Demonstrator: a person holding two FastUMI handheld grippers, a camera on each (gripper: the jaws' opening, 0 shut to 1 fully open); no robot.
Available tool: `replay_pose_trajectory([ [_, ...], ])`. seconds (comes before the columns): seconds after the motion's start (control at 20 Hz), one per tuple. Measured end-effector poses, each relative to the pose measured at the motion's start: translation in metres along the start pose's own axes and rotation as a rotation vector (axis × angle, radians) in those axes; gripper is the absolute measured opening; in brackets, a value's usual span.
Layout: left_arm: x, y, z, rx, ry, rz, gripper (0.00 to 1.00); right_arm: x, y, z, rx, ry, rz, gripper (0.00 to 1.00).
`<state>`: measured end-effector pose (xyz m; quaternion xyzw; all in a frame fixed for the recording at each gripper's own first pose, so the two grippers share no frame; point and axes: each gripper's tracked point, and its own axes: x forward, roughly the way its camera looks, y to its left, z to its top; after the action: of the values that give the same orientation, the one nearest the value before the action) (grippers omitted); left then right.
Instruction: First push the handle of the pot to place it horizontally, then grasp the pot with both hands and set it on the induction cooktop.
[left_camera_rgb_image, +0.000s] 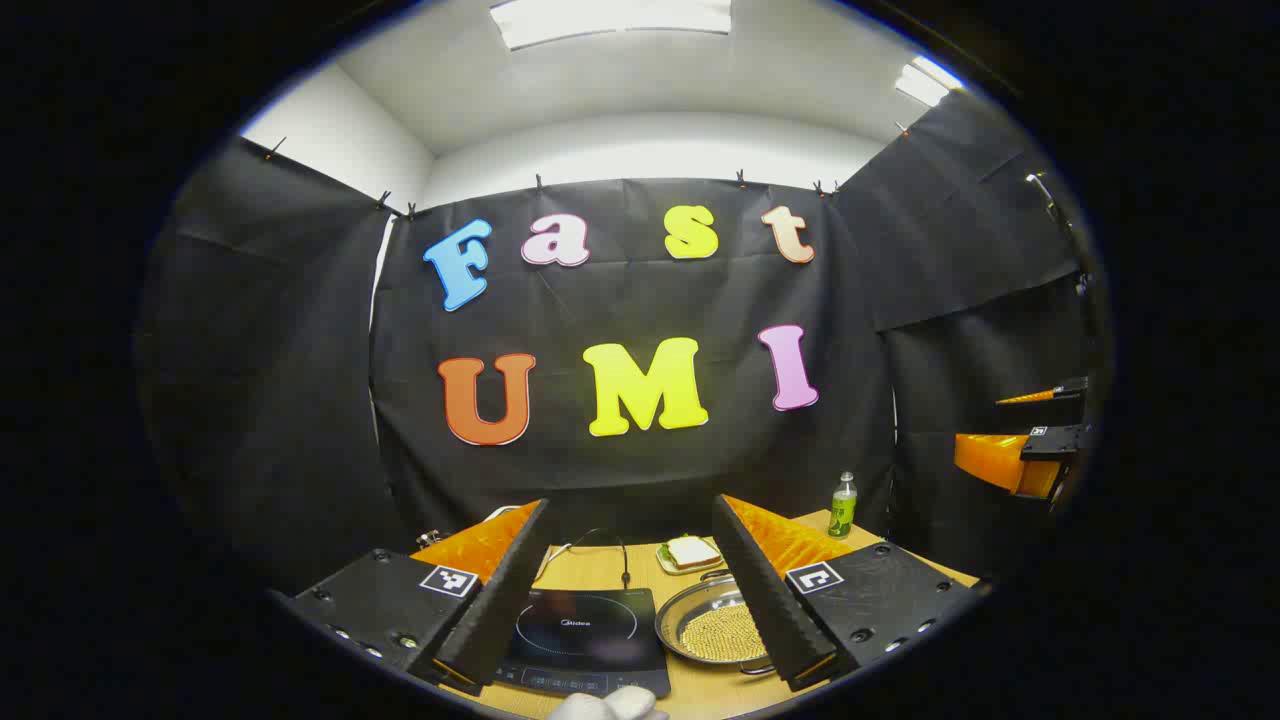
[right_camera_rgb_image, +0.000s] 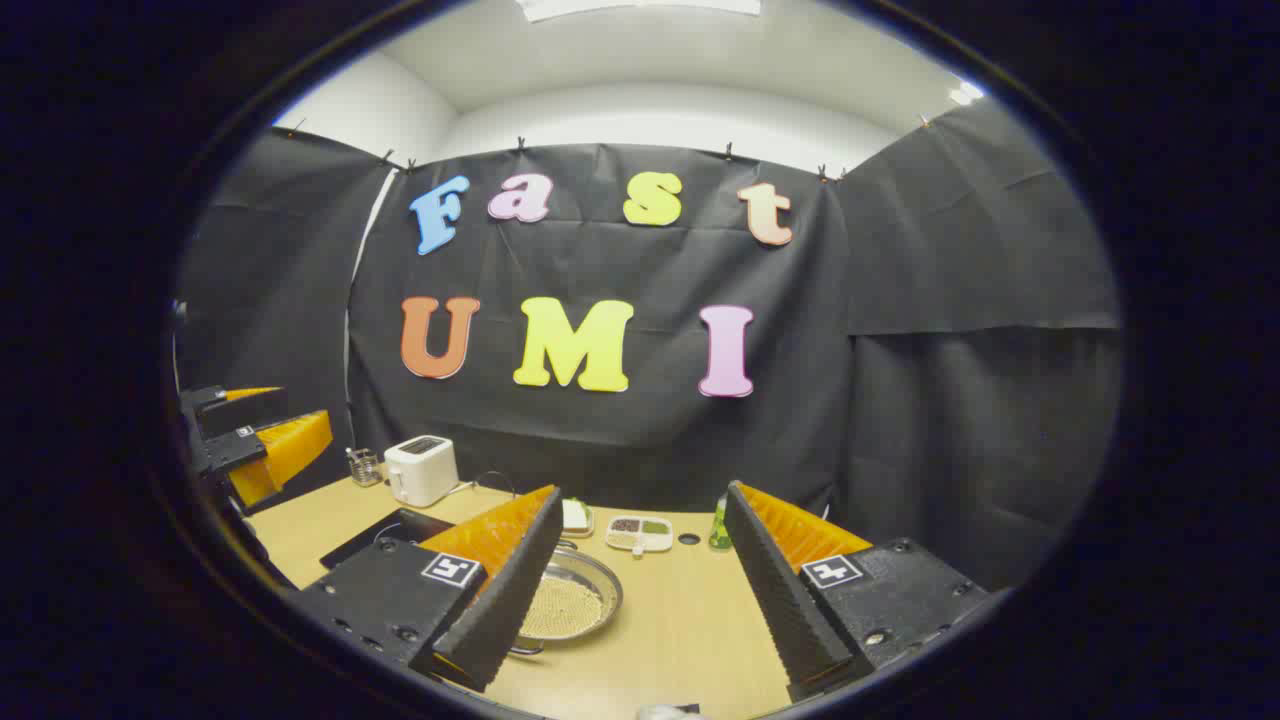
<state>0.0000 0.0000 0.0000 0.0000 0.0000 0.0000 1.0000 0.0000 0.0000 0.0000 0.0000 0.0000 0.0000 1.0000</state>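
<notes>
Left gripper wide, right gripper wide; pot partly hidden behind fingers, handle indistinct.

Brand word on the induction cooktop glass too small to read, bottle label illegible

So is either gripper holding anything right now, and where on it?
Nothing is held: the left gripper and right gripper are both open above the table, clear of the pot.
</notes>
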Motion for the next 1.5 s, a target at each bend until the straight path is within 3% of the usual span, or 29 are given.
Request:
replay_pose_trajectory([
  [1.0, -0.01, 0.037, -0.017, 0.008, 0.03, 0.067, 0.96, 0.014, 0.028, -0.017, 0.022, 0.059, 0.036, 1.0],
  [1.5, -0.012, 0.041, -0.027, 0.001, 0.04, 0.089, 0.96, 0.038, 0.06, -0.033, -0.026, 0.109, 0.124, 1.0],
])
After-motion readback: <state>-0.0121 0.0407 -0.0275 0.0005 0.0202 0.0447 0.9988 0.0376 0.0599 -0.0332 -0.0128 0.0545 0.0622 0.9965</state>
